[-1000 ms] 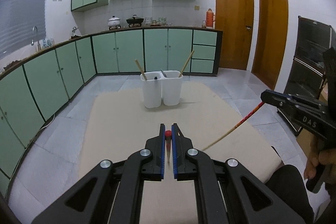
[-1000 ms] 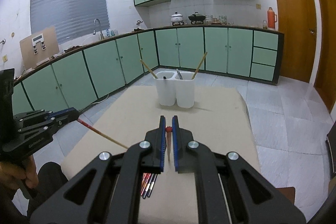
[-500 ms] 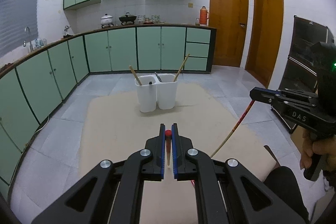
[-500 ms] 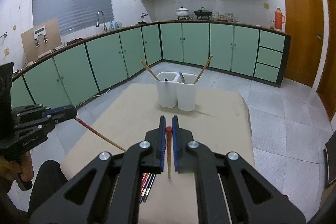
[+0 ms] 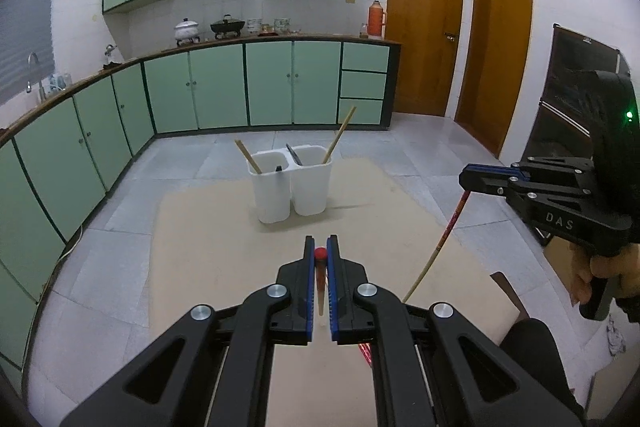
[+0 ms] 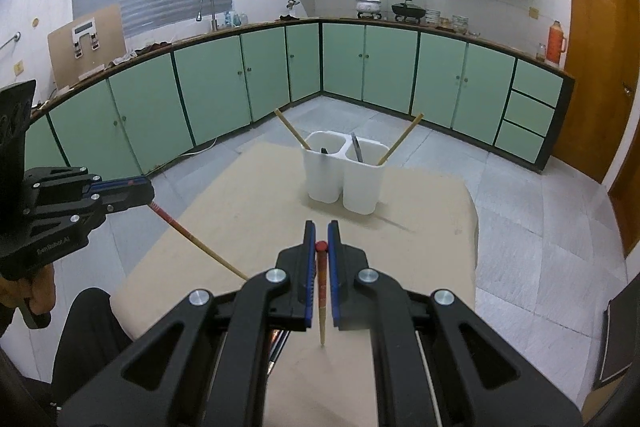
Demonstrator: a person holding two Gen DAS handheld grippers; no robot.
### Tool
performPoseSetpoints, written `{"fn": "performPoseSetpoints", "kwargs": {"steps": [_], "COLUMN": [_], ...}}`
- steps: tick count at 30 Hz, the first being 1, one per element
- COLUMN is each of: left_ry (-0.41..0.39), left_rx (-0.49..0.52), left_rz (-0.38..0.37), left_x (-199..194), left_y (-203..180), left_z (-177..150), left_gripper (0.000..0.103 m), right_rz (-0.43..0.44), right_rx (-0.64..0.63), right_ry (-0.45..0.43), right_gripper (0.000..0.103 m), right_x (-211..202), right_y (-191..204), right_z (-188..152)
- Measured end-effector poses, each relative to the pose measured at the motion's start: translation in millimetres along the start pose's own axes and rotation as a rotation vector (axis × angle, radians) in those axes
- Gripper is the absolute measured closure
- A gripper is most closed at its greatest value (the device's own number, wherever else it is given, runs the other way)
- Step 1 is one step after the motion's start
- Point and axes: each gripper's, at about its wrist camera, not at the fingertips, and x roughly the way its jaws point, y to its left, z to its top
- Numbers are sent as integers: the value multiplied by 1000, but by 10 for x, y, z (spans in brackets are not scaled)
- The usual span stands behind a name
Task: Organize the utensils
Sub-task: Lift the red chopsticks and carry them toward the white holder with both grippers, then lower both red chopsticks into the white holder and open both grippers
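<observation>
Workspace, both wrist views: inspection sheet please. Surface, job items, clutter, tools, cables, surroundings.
Surface: beige table top, mostly bare.
Job's things: white two-compartment holder stands at the far end; each compartment has one light chopstick leaning outward and a dark utensil. More red-ended chopsticks lie on the table under the right tool.
Clutter: nothing seen.
Grippers: left tool shut on a red-tipped chopstick; right tool shut on a second red-tipped chopstick. Both sticks hang tip down.
Cables: a white cord on the floor by the cabinets.
Surroundings: green kitchen cabinets, wooden doors, tiled floor.
</observation>
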Motion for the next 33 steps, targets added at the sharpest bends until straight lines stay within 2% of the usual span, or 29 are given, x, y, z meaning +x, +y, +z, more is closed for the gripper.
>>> {"fn": "performPoseSetpoints", "kwargs": {"steps": [8,20,26,33], "left_ry": [-17,-75,-88,-47], "left_rx": [41,53,24,0], "left_rz": [11,38,55,80], "left_x": [-46,3,223,706], "left_y": [13,191,351,523], "left_z": [367,1163,1568,1974], "left_gripper": [98,97,97,98], "right_rz": [11,12,9,-24], "right_rx": [-18,-33,17,66], "right_ry": [-7,-44,-69,-107], "right_gripper": [98,98,98,98], "right_x": [-54,-123,4,354], "right_y": [-48,-237,-436,-675], "right_z": [414,1300,1706,2152]}}
